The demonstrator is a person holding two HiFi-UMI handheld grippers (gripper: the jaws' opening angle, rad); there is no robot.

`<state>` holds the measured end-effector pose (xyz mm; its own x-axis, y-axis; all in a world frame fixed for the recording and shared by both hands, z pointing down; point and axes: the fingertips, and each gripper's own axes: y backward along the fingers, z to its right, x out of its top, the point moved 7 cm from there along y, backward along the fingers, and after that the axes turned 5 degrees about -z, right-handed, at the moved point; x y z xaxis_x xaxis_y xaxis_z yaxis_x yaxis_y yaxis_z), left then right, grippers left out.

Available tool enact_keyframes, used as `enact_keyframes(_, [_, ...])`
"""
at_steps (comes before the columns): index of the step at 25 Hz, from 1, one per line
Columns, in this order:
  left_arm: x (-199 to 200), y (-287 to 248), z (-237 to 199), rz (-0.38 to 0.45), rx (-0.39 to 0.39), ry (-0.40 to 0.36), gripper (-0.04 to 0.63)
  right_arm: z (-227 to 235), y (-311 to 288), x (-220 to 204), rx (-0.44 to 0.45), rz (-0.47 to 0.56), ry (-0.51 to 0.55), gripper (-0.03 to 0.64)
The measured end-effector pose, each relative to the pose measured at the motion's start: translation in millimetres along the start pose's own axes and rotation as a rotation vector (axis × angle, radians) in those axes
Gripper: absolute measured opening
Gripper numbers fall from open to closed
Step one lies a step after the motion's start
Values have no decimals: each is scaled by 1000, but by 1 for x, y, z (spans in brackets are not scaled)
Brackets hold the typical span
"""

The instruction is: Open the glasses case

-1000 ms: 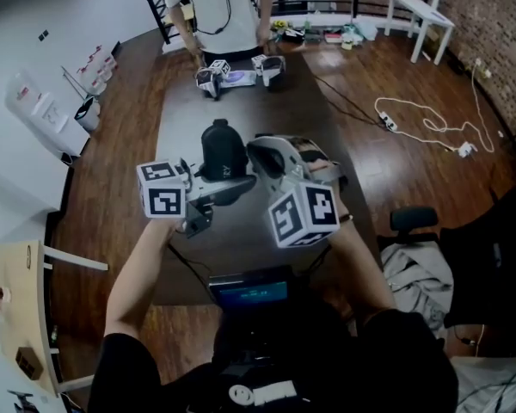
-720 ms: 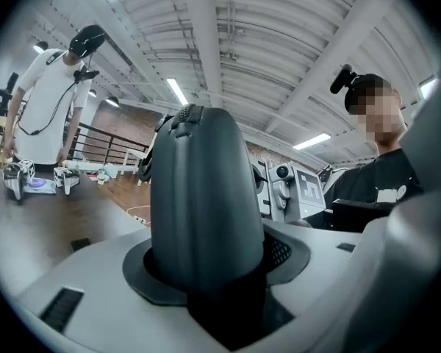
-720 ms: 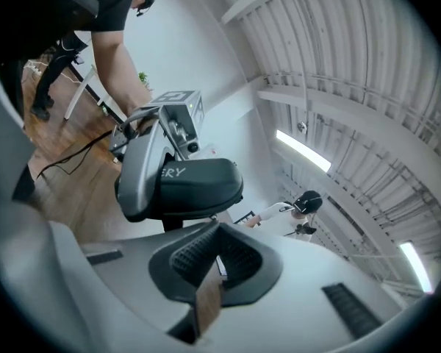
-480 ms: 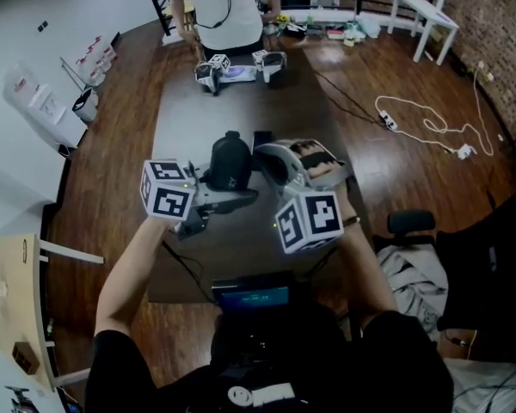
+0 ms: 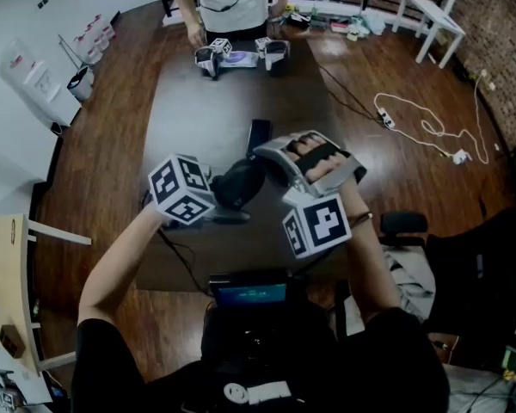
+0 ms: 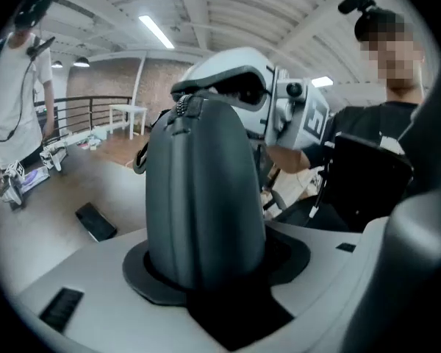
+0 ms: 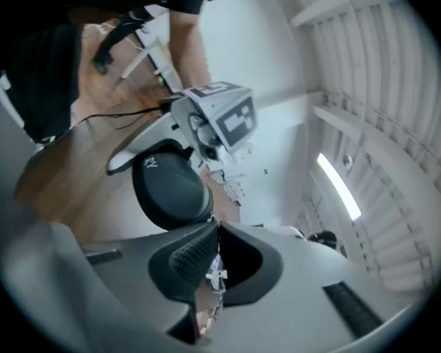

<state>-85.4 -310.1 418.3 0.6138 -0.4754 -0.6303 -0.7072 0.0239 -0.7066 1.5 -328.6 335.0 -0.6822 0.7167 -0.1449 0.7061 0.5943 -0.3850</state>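
The dark, egg-shaped glasses case (image 5: 239, 183) is held above the table's near half. My left gripper (image 5: 226, 200) is shut on its lower end. In the left gripper view the case (image 6: 198, 197) stands up between the two pads and fills the middle. My right gripper (image 5: 260, 158) meets the case's top from the right. In the right gripper view its jaws (image 7: 212, 271) are shut on a small metal zipper pull (image 7: 216, 276), with the case (image 7: 169, 186) just beyond. The zipper's end (image 6: 184, 107) shows at the case's top.
A long dark table (image 5: 198, 101) runs away from me, with a flat black object (image 5: 259, 132) on it beyond the case. At the far end a person stands over another pair of grippers (image 5: 239, 57). A lit screen (image 5: 251, 292) sits at the near edge.
Both grippers and the case have come down and nearer to me. The case has tipped over toward the right gripper. The left marker cube has turned and the right gripper has rolled.
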Motion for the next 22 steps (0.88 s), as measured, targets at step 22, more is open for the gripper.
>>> enact_keyframes(22, [-52,-20,12,-402,-94,-110,242,-55,-17,39,123,149,353,26])
